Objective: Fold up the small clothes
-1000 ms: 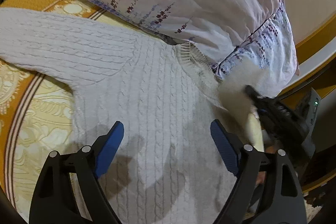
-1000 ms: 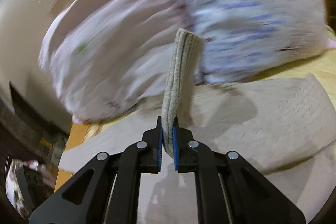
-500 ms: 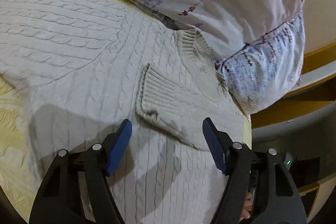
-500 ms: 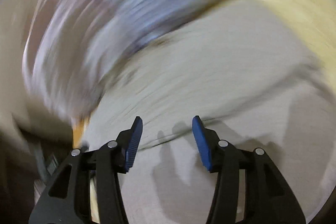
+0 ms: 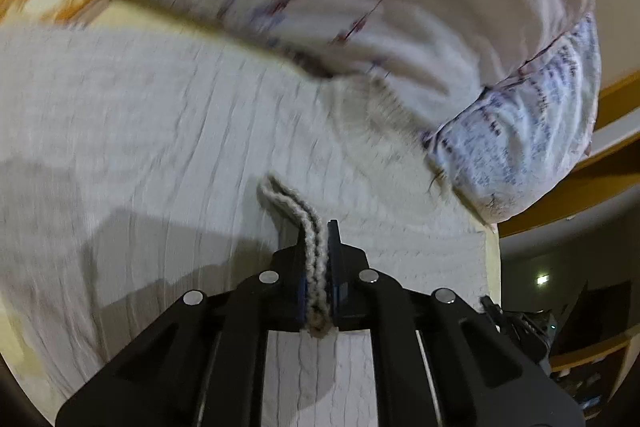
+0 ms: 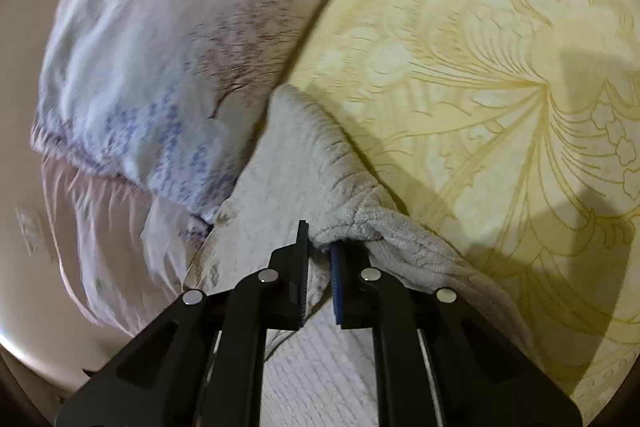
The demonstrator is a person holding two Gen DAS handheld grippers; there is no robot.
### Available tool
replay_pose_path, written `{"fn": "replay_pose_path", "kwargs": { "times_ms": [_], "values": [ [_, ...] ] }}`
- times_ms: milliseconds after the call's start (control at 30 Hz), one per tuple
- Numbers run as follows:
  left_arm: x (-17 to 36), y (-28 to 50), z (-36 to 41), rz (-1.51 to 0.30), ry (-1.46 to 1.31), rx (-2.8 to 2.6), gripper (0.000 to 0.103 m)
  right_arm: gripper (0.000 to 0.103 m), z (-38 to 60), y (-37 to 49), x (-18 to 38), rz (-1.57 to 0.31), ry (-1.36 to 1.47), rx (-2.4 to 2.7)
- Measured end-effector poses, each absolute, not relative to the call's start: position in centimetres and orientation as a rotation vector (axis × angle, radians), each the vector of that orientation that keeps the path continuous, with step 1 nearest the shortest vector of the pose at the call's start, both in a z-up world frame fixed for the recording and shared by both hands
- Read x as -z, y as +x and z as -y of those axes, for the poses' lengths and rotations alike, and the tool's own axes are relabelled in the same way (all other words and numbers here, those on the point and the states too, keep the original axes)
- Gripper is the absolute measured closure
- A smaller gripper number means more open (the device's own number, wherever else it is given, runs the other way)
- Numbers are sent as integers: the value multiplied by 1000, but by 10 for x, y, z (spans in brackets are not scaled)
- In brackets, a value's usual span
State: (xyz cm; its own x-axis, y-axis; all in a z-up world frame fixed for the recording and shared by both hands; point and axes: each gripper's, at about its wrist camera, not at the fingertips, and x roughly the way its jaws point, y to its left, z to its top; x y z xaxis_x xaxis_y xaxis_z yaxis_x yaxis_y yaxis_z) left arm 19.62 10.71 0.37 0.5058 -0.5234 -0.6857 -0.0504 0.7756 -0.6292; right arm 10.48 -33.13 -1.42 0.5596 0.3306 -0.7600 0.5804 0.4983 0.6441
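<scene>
Your left tongs (image 5: 318,267) are clenched on a ribbed cuff (image 5: 298,215) of the cream cable-knit sweater (image 5: 160,131), which lies spread on the bed beneath and ahead of them. Your right tongs (image 6: 319,267) are clamped on a bunched fold of the same sweater (image 6: 304,163), beside the floral pillow (image 6: 160,67) on the yellow bedspread (image 6: 480,67).

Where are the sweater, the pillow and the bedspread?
sweater (image 5: 168,131), left wrist view, flat knit body.
pillow (image 6: 160,27), right wrist view, floral case's middle.
bedspread (image 6: 500,67), right wrist view, bare yellow patterned area.
</scene>
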Motion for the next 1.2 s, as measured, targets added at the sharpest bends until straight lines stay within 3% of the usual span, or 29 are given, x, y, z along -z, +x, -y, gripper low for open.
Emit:
{"fn": "replay_pose_path", "kwargs": {
  "times_ms": [267,467,533,567,633,667,700,967,1200],
  "values": [
    [3,205,-116,-1033,-475,219,97,93,312,98,7,-1122,782,270],
    [1,199,-113,-1026,-468,219,96,56,283,93,-33,-1045,441,431],
    [-5,189,-123,-1013,-506,226,92,52,270,96,-42,-1008,367,398],
    [-7,185,-127,-1005,-521,232,86,49,260,101,-42,-1013,328,335],
    [-15,169,-147,-977,-563,220,64,47,246,112,-36,-1045,310,244],
    [-18,162,-156,-965,-575,205,45,47,239,118,-30,-1077,318,191],
    [-22,153,-168,-942,-592,185,39,47,232,123,-25,-1102,320,163],
    [-19,82,-309,-804,-884,-84,40,27,205,134,1,-1240,305,104],
    [13,61,-374,-753,-1130,-234,57,26,202,128,-2,-1262,375,84]
  ]
}}
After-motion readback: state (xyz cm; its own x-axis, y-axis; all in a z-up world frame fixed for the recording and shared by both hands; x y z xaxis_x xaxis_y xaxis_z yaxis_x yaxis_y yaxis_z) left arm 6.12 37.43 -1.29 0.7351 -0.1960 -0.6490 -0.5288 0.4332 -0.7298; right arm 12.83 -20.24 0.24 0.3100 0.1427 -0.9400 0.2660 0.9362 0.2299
